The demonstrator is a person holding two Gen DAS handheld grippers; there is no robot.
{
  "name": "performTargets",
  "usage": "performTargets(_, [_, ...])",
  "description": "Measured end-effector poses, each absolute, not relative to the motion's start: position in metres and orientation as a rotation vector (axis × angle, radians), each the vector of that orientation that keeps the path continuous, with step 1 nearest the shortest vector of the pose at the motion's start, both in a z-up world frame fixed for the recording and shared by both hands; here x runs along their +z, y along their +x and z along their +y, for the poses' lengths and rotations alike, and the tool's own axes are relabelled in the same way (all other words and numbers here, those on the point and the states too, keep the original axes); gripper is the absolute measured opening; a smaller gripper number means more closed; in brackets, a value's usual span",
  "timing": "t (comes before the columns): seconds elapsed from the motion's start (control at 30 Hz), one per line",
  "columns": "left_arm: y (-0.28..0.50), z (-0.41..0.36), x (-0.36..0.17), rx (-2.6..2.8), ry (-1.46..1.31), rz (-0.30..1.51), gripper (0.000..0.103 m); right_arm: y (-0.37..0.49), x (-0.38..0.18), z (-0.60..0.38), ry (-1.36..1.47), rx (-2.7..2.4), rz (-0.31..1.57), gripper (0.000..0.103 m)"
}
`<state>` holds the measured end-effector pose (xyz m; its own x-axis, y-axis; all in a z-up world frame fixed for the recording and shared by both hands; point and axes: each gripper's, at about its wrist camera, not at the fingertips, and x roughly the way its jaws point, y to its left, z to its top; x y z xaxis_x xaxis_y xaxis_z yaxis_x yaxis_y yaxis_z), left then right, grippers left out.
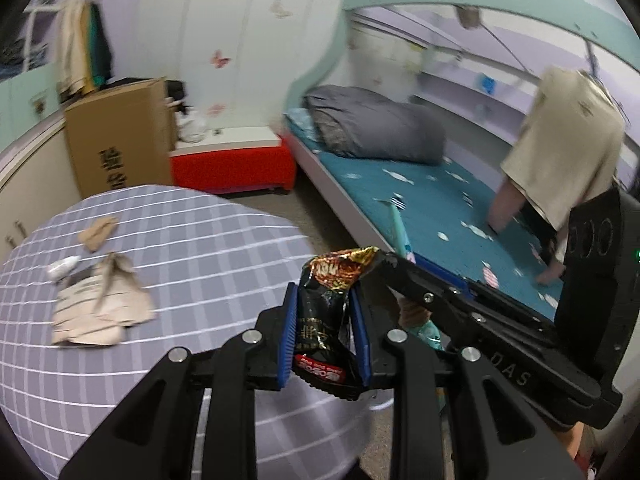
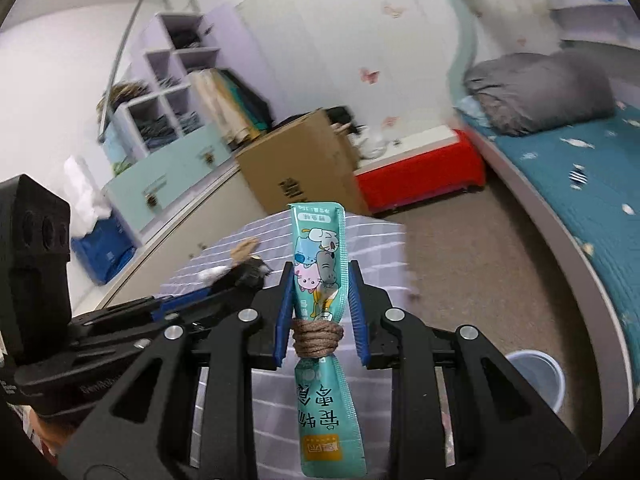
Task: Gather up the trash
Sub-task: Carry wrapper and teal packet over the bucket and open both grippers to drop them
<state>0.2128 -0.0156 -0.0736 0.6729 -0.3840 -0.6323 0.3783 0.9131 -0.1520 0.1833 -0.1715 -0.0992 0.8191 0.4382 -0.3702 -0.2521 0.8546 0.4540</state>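
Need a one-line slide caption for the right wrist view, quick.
Right gripper shut on a teal cartoon-print sachet bound with brown cord, above the checked table.

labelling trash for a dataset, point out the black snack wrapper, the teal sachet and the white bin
black snack wrapper (image 1: 326, 312), left wrist view, on its crumpled middle
teal sachet (image 2: 318, 268), right wrist view, on the cartoon print
white bin (image 2: 538, 376), right wrist view, on its front wall

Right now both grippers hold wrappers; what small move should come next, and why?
Probably carry both toward the white bin on the floor by the bed. The left gripper clamps a black snack wrapper, the right gripper a teal sachet; paper scraps remain on the table.
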Motion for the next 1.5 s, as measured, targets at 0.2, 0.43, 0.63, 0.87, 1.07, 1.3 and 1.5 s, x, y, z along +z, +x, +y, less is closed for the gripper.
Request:
performTargets(0.2, [0.202,-0.087,-0.099,-0.5,0.055,0.75,0.025,0.145,-0.132,-0.257,0.466,0.225,0.487,0.025])
performTargets(0.43, [0.193,-0.167,-0.155,-0.597,0.136,0.843,0.025,0.111,-0.204,-0.341,0.561,0.049,0.575,0.025])
performTargets(0.63, [0.206,-0.208,-0.216,-0.64,0.154,0.965,0.025,0.108,-0.257,-0.372,0.623,-0.038,0.654,0.025])
performTargets(0.87, [0.24,-0.226,-0.273,-0.549,0.241,1.018,0.025,0.132,-0.304,-0.378,0.67,-0.085,0.718,0.025])
performTargets(1.07, [0.269,-0.225,-0.302,-0.487,0.241,1.049,0.025,0.165,-0.331,-0.378,0.707,-0.095,0.73,0.026])
performTargets(1.3, [0.294,-0.225,-0.32,-0.46,0.216,1.097,0.025,0.205,-0.351,-0.376,0.739,-0.101,0.729,0.047])
performTargets(1.5, [0.306,-0.224,-0.334,-0.461,0.189,1.143,0.025,0.2,-0.353,-0.377,0.717,-0.13,0.749,0.052])
